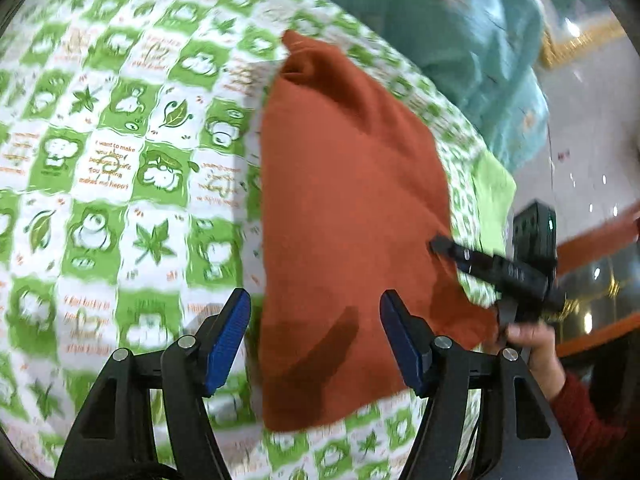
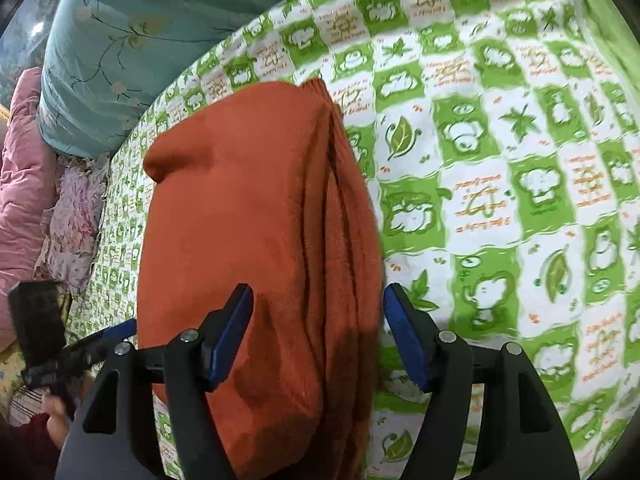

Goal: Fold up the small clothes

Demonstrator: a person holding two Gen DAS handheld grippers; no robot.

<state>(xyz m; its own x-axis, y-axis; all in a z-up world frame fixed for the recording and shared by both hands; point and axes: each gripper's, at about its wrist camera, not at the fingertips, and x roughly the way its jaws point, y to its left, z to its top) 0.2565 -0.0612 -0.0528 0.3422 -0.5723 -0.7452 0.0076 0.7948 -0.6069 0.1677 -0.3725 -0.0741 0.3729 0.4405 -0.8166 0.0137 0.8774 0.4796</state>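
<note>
Rust-orange folded garment [image 2: 256, 216] lies between the right gripper's [image 2: 318, 336] spread jaws.

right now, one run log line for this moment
left gripper: open | right gripper: open | rust garment: folded on bedsheet

Rust-orange garment [image 2: 248, 208]; green-and-white checked sheet [image 2: 500, 160]

Your left wrist camera looked down along its blue-padded black fingers [image 1: 240, 332] from close above the green-and-white patterned bedsheet [image 1: 120, 160]. It faced the folded rust-orange knit garment [image 1: 344, 208], with the teal floral quilt [image 1: 460, 40] beyond. Your right wrist camera sat equally near and looked down at the same garment [image 2: 248, 216], sheet [image 2: 500, 160] and quilt [image 2: 140, 32]. Each view caught the other gripper at its edge: right gripper [image 1: 500, 272], left gripper [image 2: 80, 348].
</note>
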